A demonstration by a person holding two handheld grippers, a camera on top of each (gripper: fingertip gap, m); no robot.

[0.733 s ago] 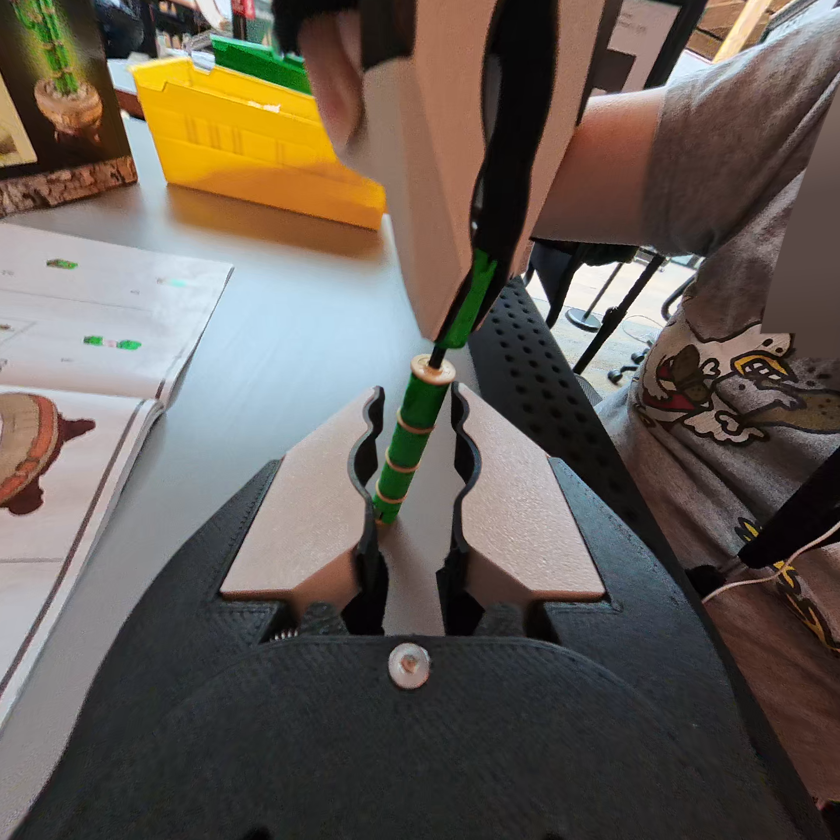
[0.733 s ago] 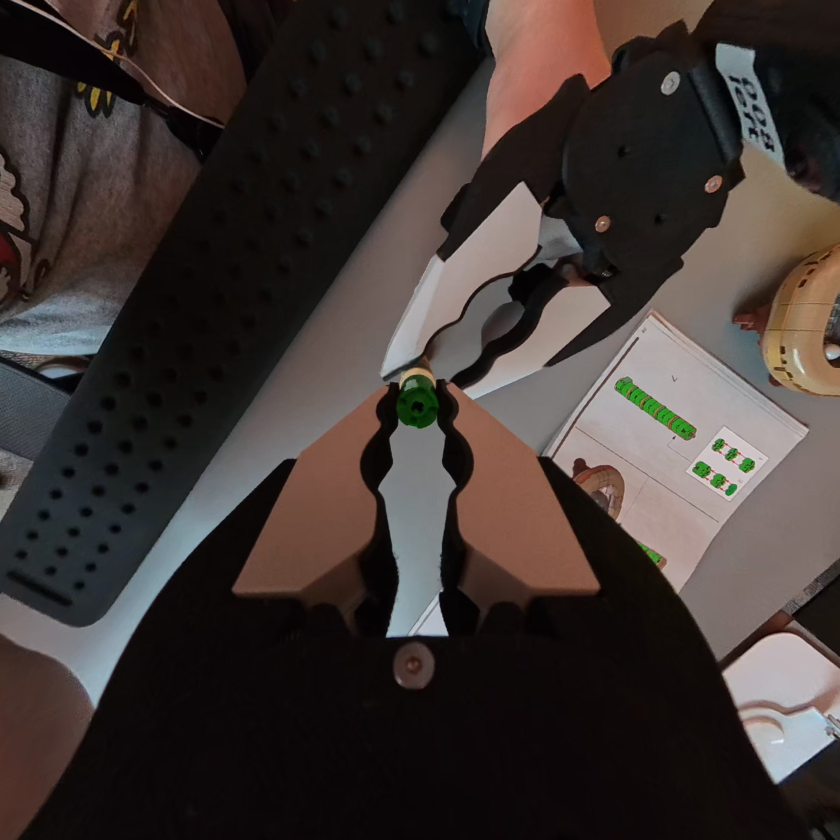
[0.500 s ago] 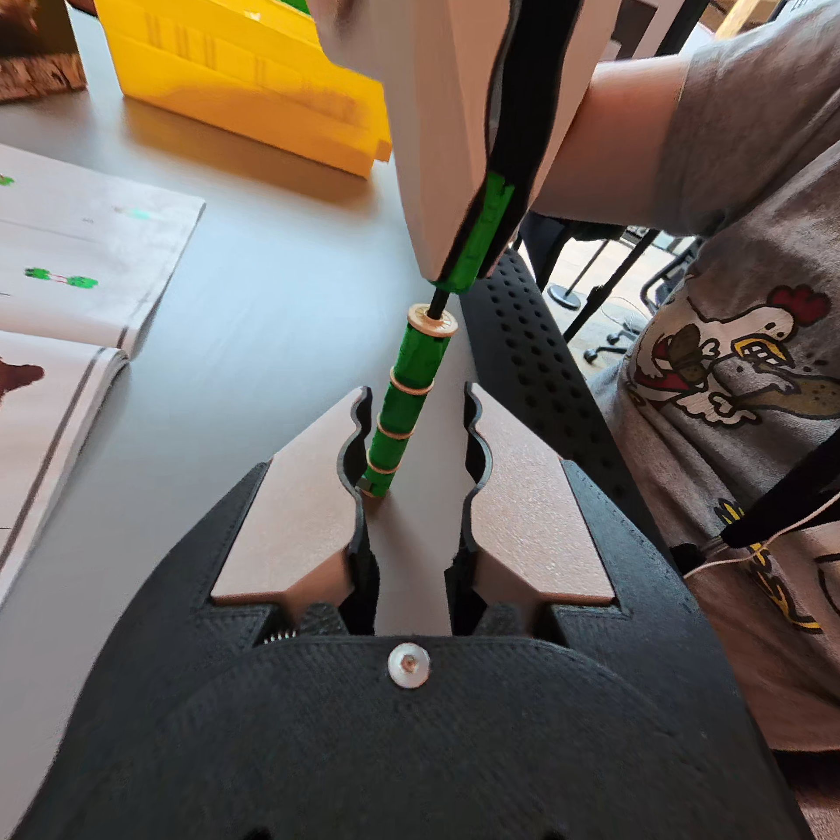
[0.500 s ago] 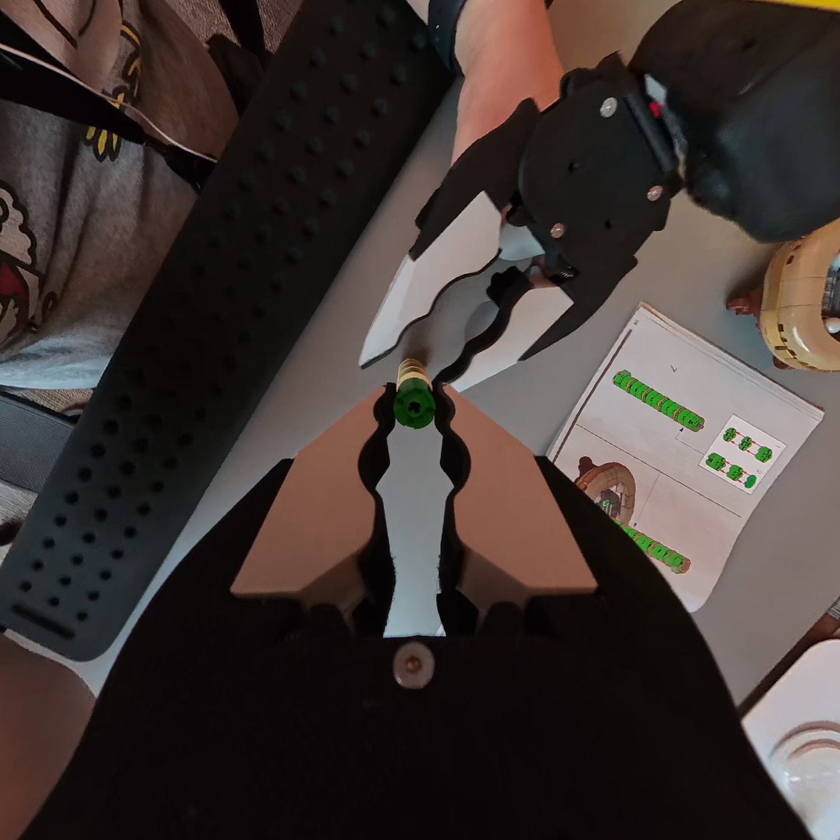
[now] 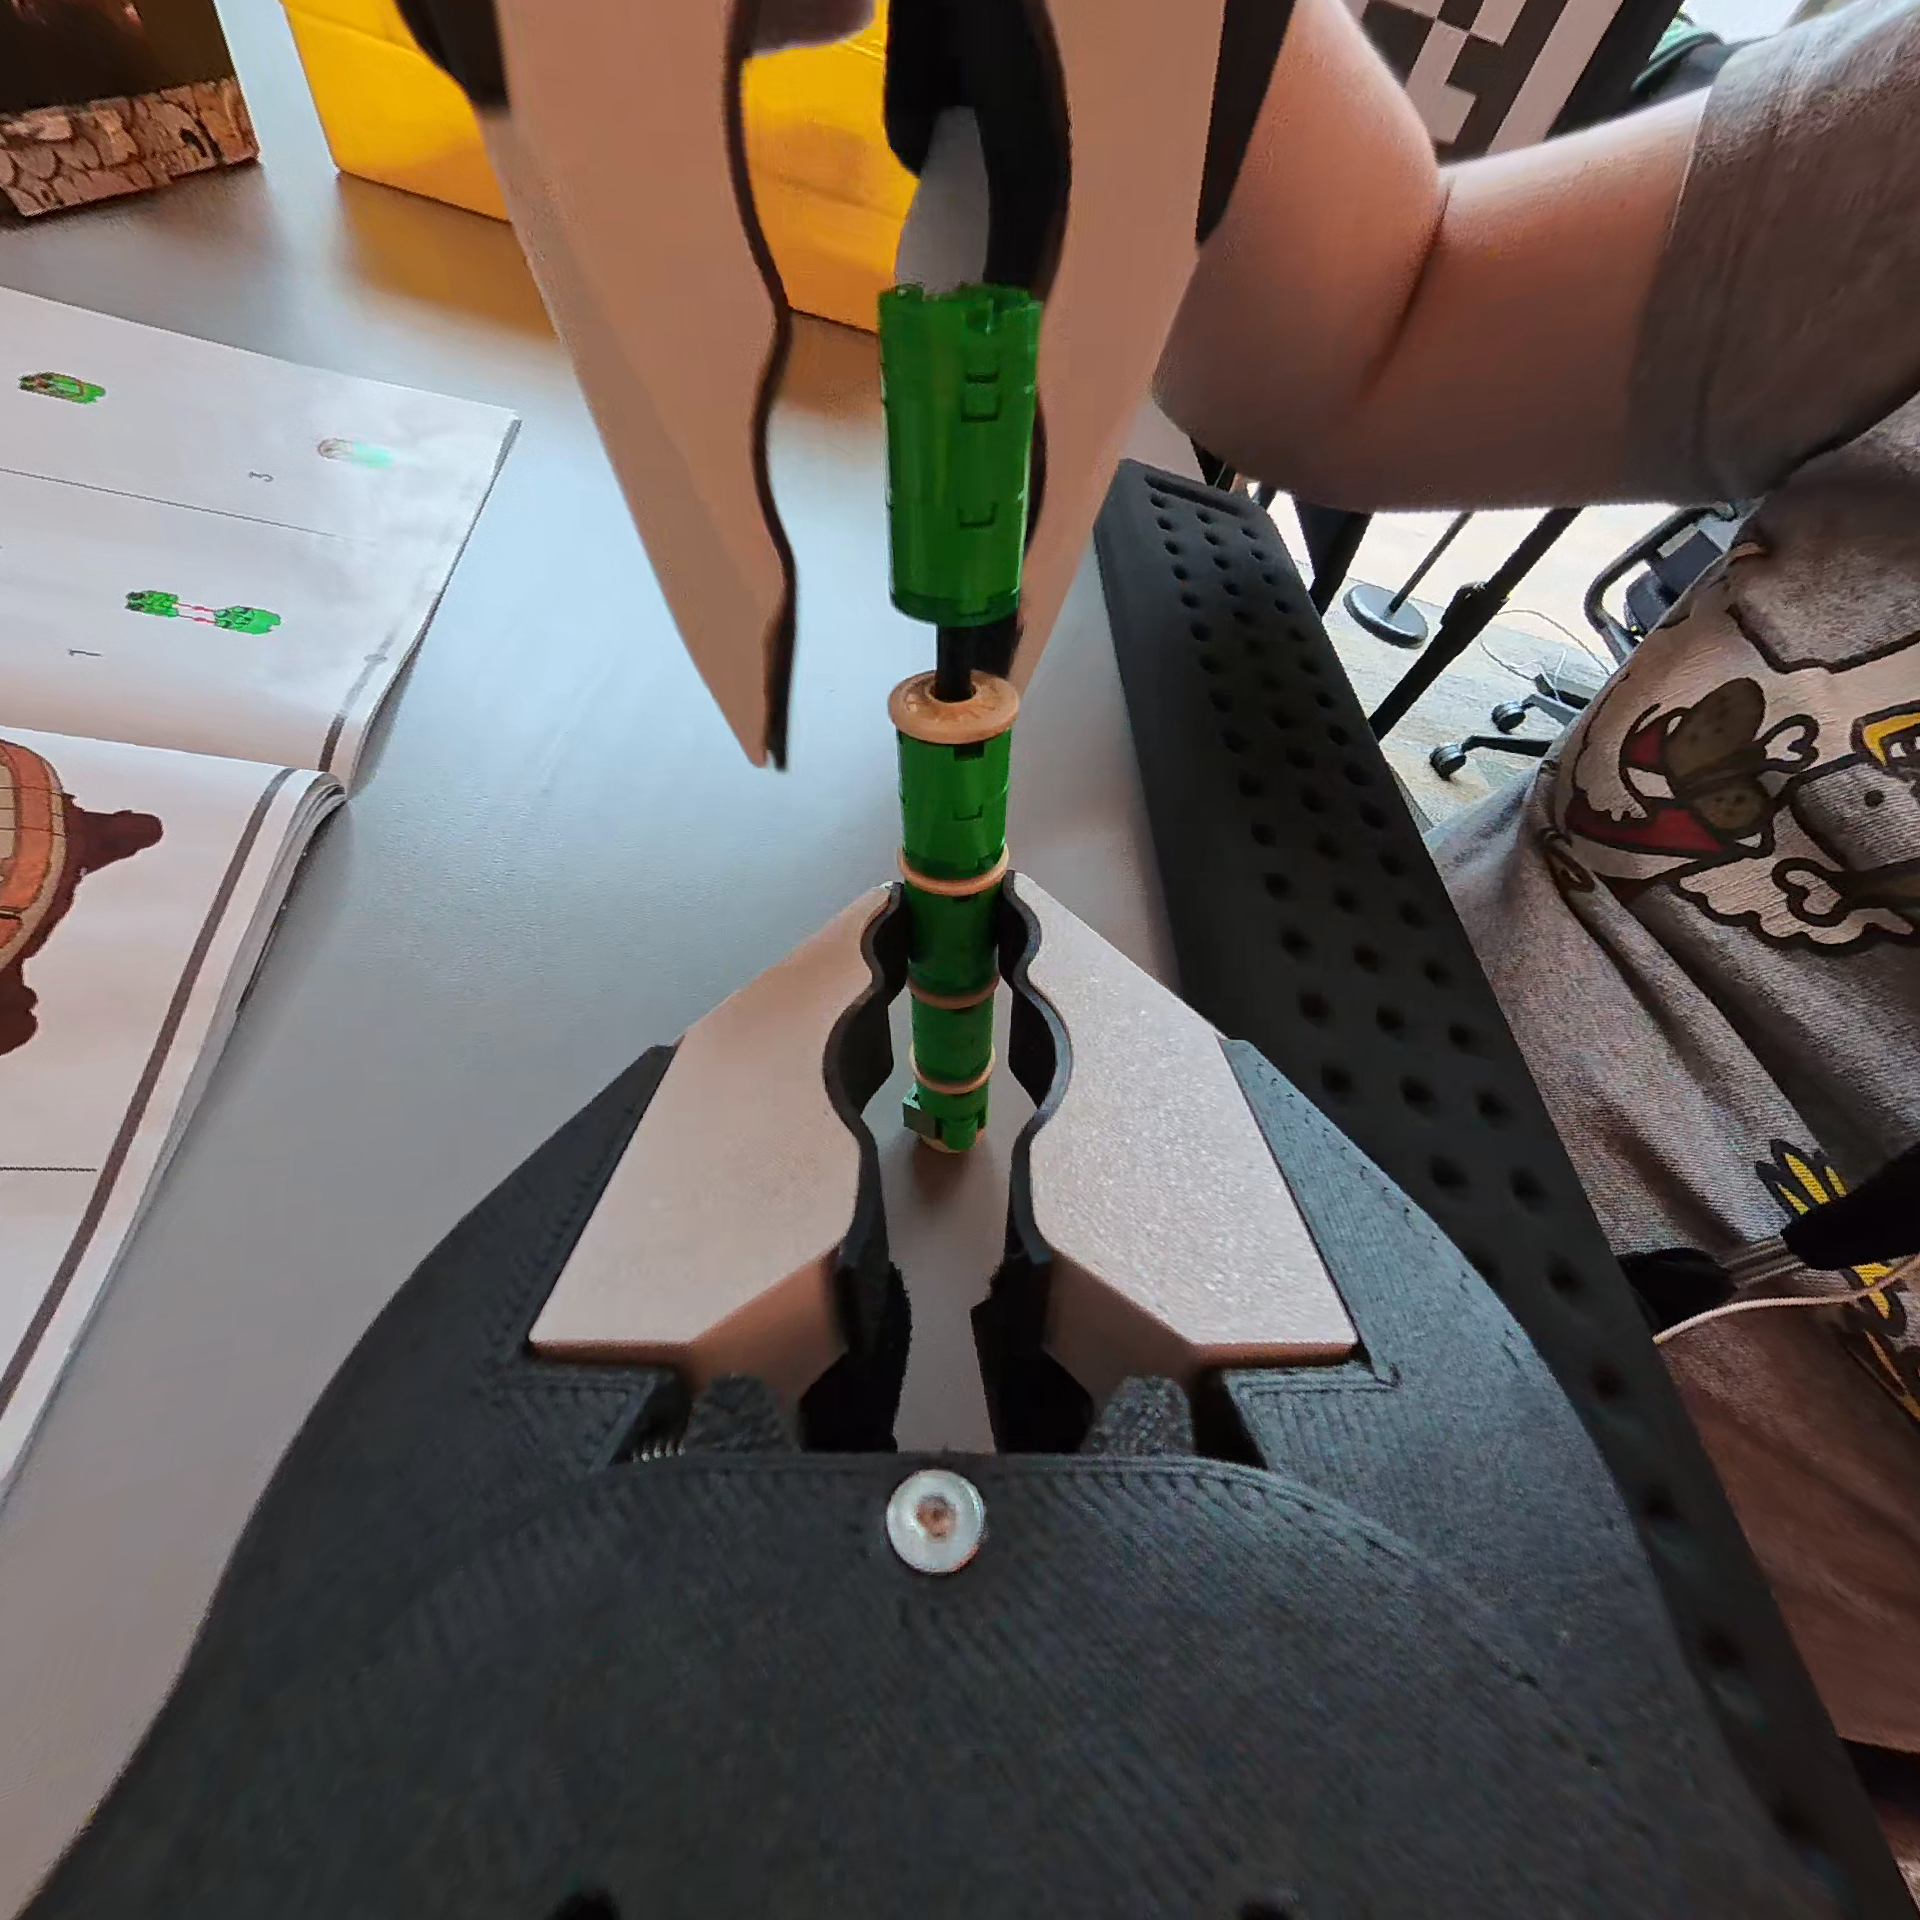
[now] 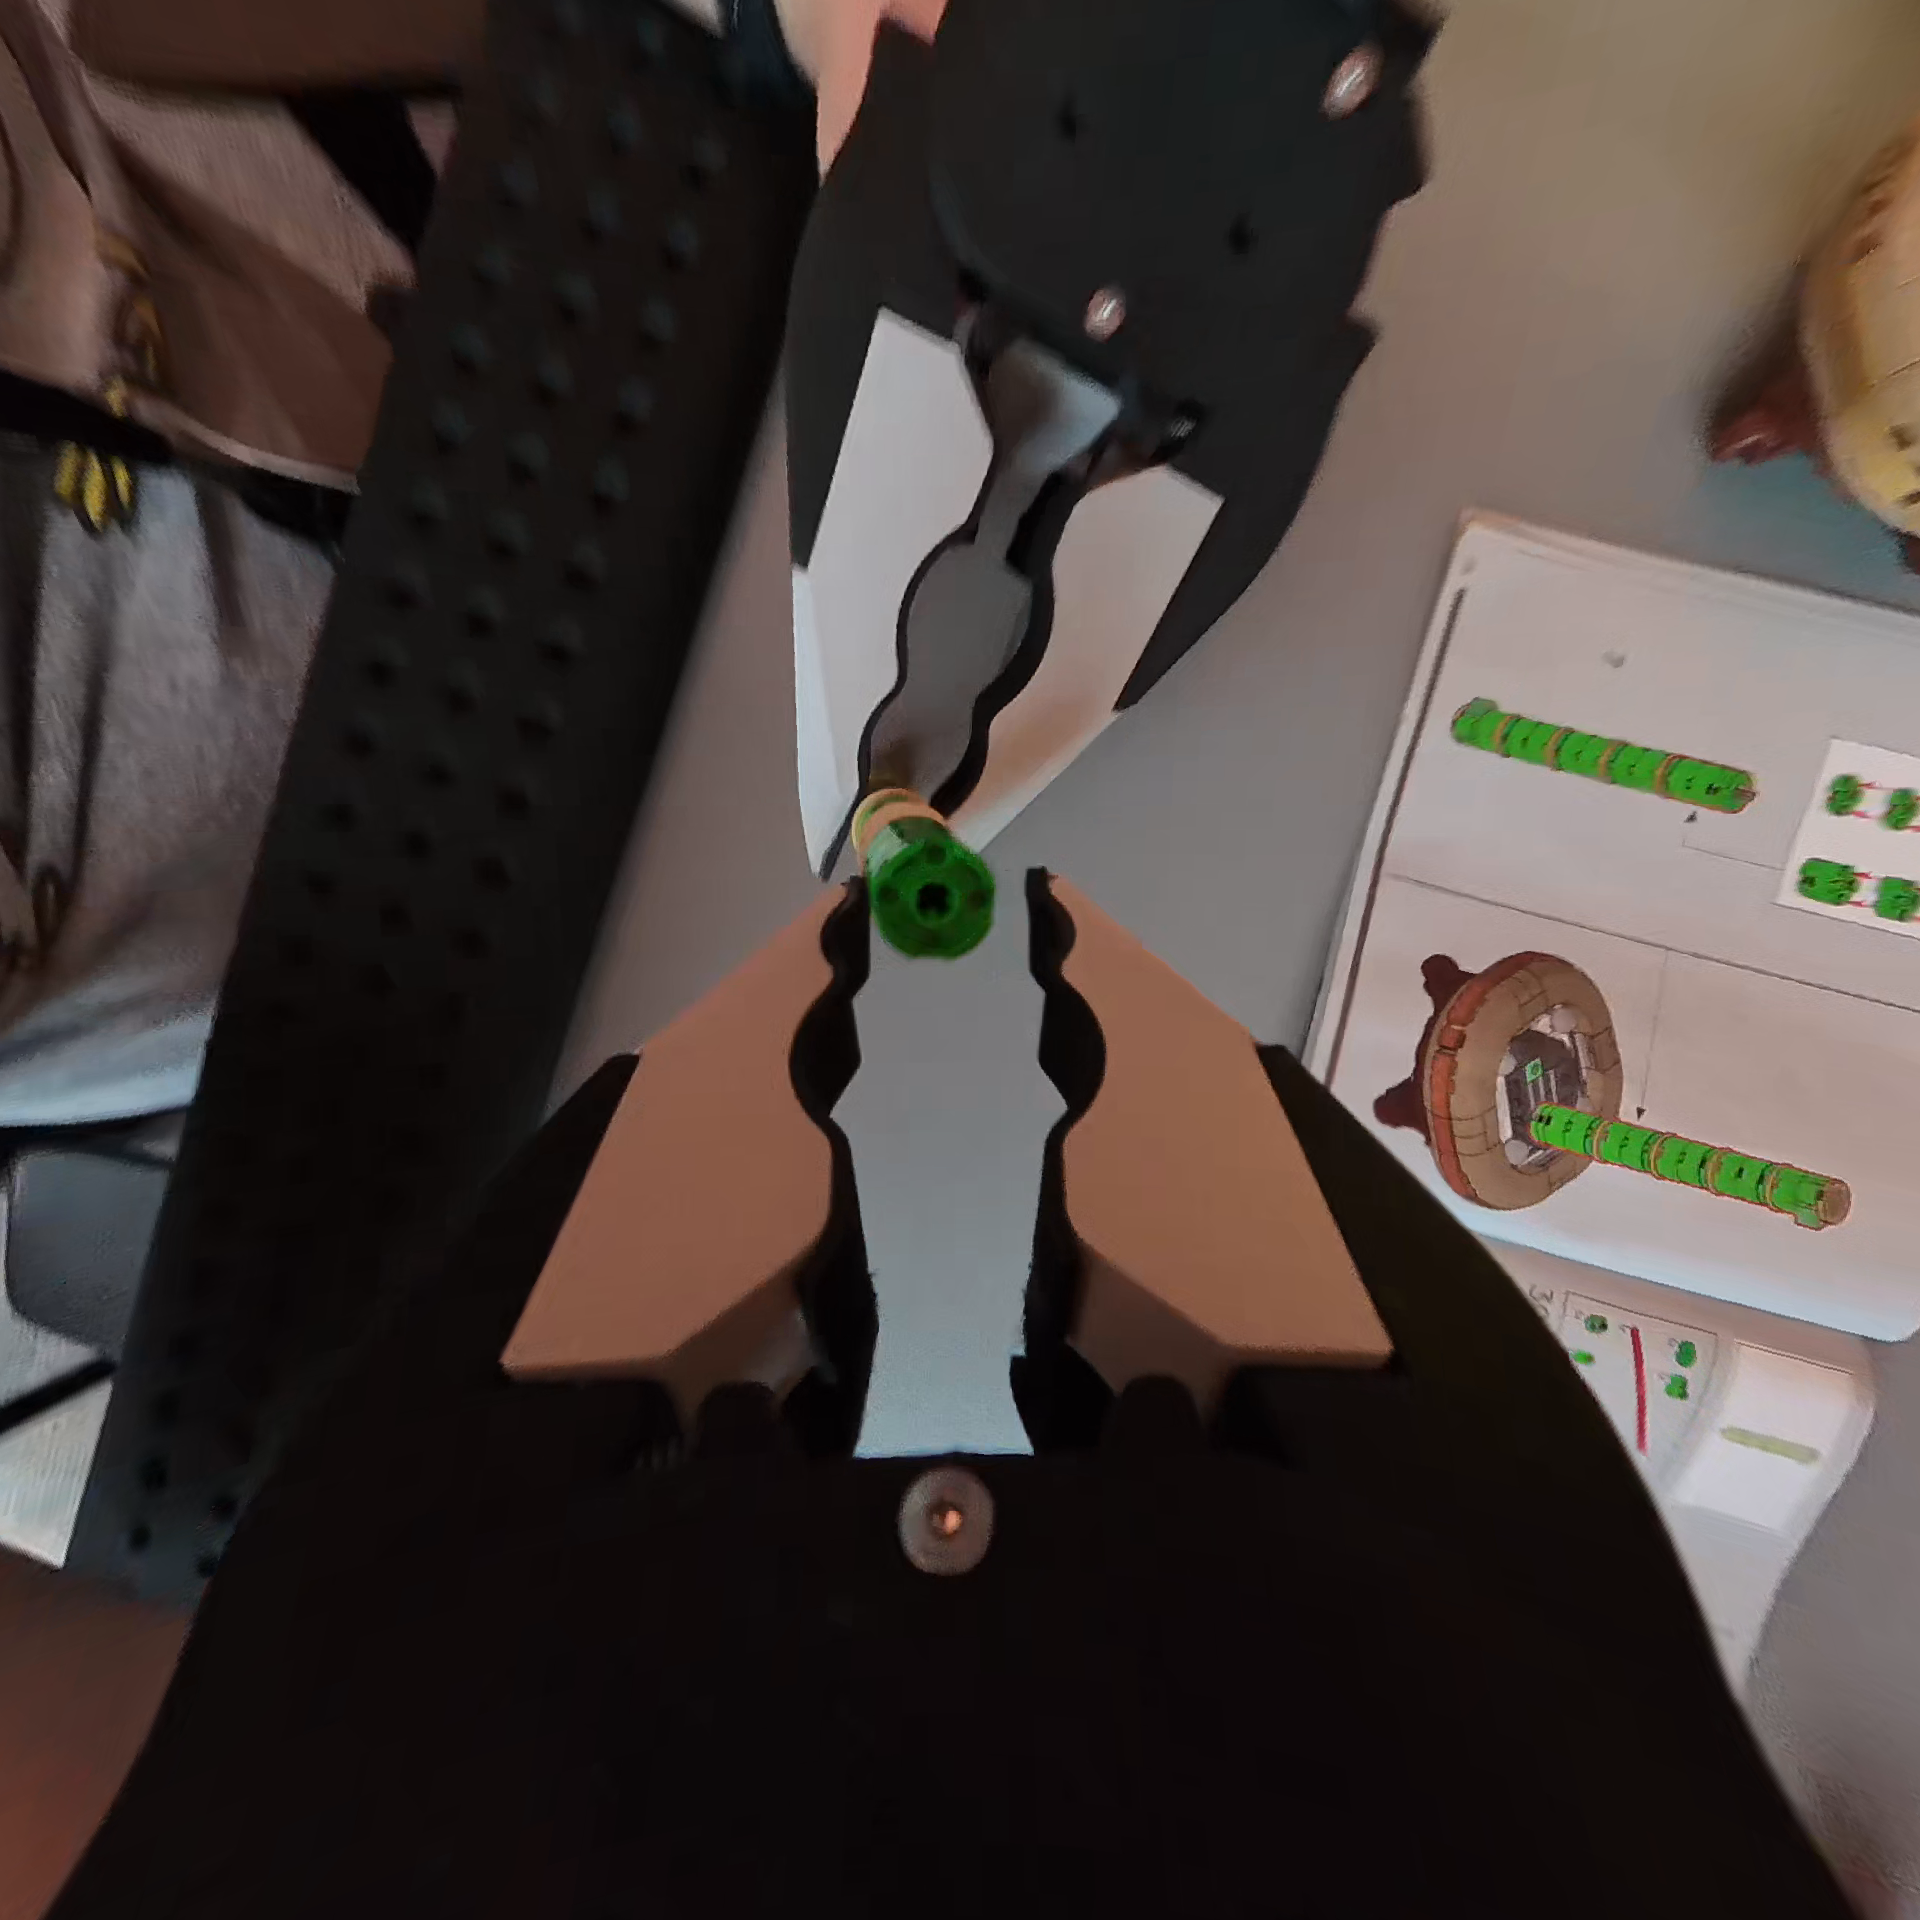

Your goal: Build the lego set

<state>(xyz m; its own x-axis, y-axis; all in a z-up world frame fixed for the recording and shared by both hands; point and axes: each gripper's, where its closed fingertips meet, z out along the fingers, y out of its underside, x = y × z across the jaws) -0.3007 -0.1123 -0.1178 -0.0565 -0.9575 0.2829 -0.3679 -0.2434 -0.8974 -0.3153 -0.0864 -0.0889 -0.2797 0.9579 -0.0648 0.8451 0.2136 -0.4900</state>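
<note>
A green stalk [image 5: 951, 925] of round green bricks and tan rings stands upright on the grey table [image 5: 582, 894]. My left gripper [image 5: 948, 894] is shut on its middle. A black axle [image 5: 951, 660] sticks out of its top and carries a longer green cylinder [image 5: 958, 457]. My right gripper [image 5: 894, 717] hangs over it from above, jaws apart, and the cylinder rests against one finger. In the right wrist view I look down on the cylinder's end [image 6: 930, 904] between my right gripper's [image 6: 940, 899] spread fingertips. The left gripper [image 6: 899, 831] shows below it.
An open instruction booklet [image 5: 208, 540] lies to the left, also in the right wrist view [image 6: 1621, 935]. A yellow bin [image 5: 831, 156] and a box [image 5: 104, 125] stand behind. A black perforated chair back [image 5: 1299, 831] runs along the table edge. A tan pot model [image 6: 1860, 343] sits far right. The gap from one gripper's tips to the other's is roughly 4 centimeters. My right tips are roughly 20 centimeters from the tan pot model [image 6: 1860, 343].
My left gripper has closed on the stalk, which was loose between open jaws. My right gripper has opened off the top green cylinder. The stalk now stands straighter.
</note>
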